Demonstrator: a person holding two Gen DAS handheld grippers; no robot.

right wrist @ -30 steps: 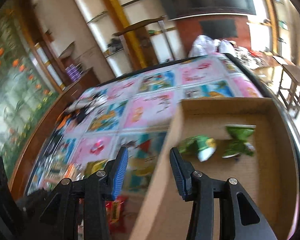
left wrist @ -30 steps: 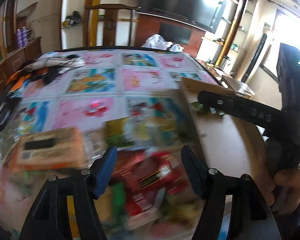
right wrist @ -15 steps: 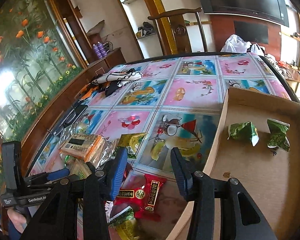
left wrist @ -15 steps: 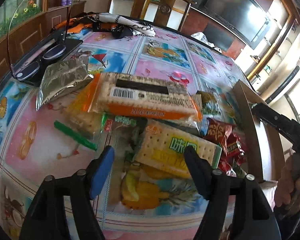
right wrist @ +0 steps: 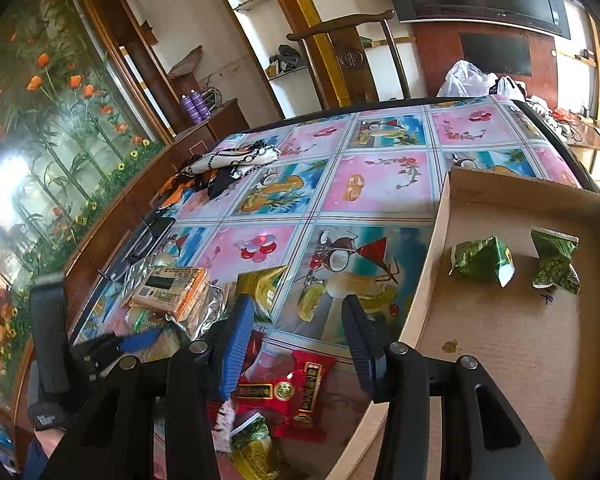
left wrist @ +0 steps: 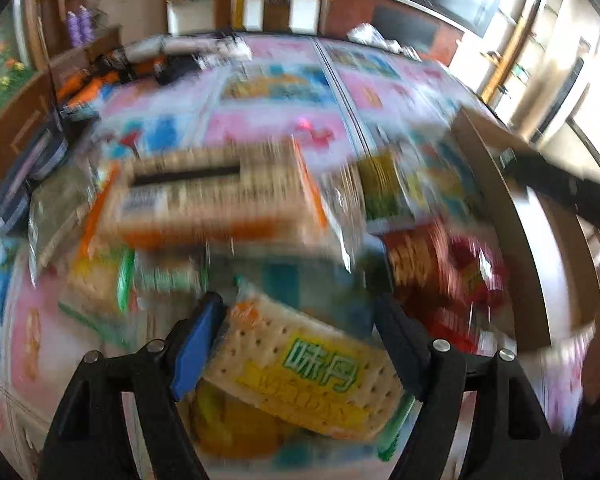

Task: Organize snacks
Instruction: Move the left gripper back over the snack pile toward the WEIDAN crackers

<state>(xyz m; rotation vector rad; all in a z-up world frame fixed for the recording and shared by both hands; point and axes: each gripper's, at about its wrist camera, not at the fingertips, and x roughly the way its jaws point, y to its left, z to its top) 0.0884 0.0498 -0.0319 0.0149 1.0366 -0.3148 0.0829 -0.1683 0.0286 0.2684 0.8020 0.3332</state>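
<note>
A pile of snacks lies on the patterned tablecloth (right wrist: 384,184). My left gripper (left wrist: 300,332) is open, its jaws either side of a yellow-and-green cracker pack (left wrist: 308,368); the view is blurred. Behind it lie an orange biscuit pack (left wrist: 216,200) and red packets (left wrist: 440,272). The left gripper also shows in the right wrist view (right wrist: 136,340). My right gripper (right wrist: 296,328) is open and empty above a red packet (right wrist: 292,392), beside the cardboard tray (right wrist: 432,264). Two green packets (right wrist: 482,260) (right wrist: 556,262) lie in the tray.
A scarf (right wrist: 236,164) and glasses (right wrist: 148,236) lie on the table's left side. A wooden chair (right wrist: 352,52) stands at the far edge. A sideboard (right wrist: 112,216) runs along the left. Plastic bags (right wrist: 472,78) sit at the back right.
My left gripper has dropped lower and closer, its open jaws now around the cracker pack. My right gripper has shifted slightly toward the snack pile and stays open.
</note>
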